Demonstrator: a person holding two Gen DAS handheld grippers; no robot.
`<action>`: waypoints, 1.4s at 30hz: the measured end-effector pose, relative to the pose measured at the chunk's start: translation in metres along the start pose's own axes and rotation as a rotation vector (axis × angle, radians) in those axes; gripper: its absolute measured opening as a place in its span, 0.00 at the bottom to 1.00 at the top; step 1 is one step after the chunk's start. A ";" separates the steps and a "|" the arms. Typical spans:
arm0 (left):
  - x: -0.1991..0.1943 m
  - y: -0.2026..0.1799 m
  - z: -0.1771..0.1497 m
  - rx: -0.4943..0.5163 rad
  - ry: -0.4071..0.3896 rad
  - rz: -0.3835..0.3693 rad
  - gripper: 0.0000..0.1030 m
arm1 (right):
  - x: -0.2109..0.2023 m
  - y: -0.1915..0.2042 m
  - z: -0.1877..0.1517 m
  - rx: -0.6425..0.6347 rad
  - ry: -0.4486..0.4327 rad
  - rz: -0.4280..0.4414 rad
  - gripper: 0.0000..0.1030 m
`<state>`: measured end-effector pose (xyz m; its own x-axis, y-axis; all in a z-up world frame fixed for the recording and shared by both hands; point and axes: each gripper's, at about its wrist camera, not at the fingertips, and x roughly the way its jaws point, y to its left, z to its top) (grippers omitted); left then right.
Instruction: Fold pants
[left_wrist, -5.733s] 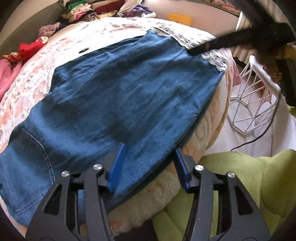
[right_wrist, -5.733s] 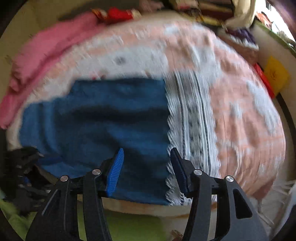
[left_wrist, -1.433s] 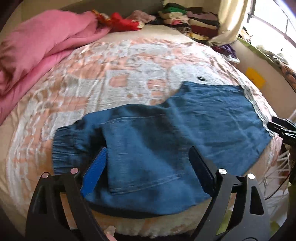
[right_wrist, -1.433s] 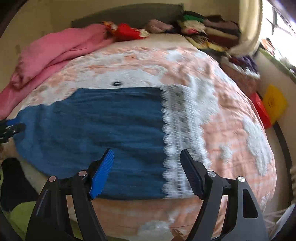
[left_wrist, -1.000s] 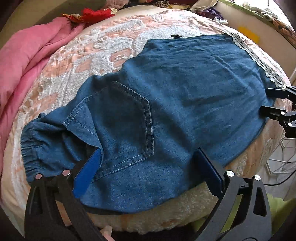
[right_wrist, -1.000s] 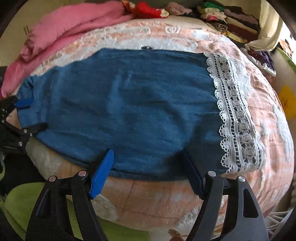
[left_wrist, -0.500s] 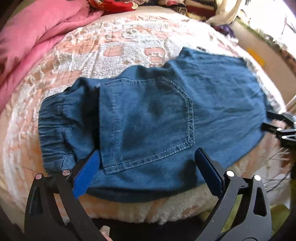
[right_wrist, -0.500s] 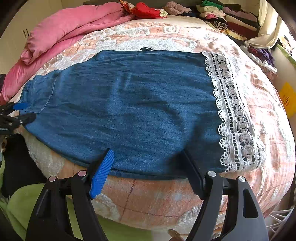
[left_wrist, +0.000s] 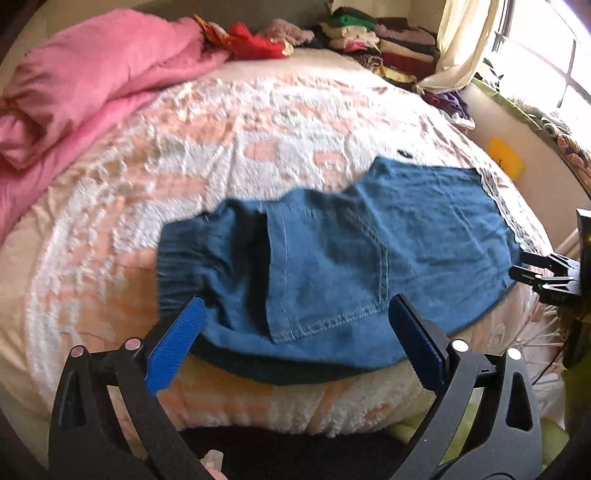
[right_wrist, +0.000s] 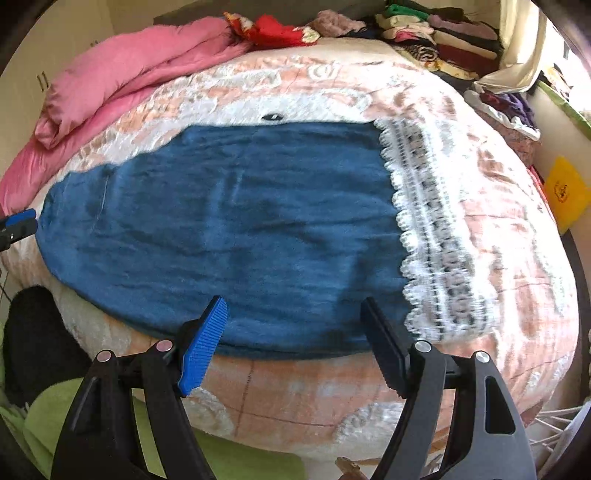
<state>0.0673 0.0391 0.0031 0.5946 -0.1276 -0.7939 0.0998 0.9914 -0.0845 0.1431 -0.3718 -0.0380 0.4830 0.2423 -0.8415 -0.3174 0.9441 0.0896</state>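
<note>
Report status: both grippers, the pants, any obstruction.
Left gripper open at the waistband end, right gripper open near the lace hem. Denim pants flat on the bedspread, unheld. Nothing blocking.

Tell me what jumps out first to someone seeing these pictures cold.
The blue denim pants dominate, spread flat along the near edge of the peach-and-white bedspread, with a white lace hem at their right end and a stitched back pocket near the left. Next comes the pink blanket bunched at the bed's far left. The left gripper and right gripper both hover open at the pants' near edge.
</note>
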 end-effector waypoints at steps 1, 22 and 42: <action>-0.003 -0.002 0.002 0.005 -0.009 0.004 0.91 | -0.003 -0.001 0.000 0.004 -0.007 -0.003 0.71; 0.020 -0.123 0.104 0.213 -0.047 -0.167 0.91 | -0.076 -0.069 -0.003 0.148 -0.186 -0.092 0.92; 0.162 -0.260 0.161 0.468 0.109 -0.302 0.91 | -0.002 -0.112 -0.017 0.326 -0.086 0.092 0.91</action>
<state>0.2659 -0.2441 -0.0067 0.4015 -0.3750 -0.8355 0.6102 0.7899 -0.0613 0.1640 -0.4820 -0.0558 0.5359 0.3341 -0.7753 -0.0916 0.9359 0.3400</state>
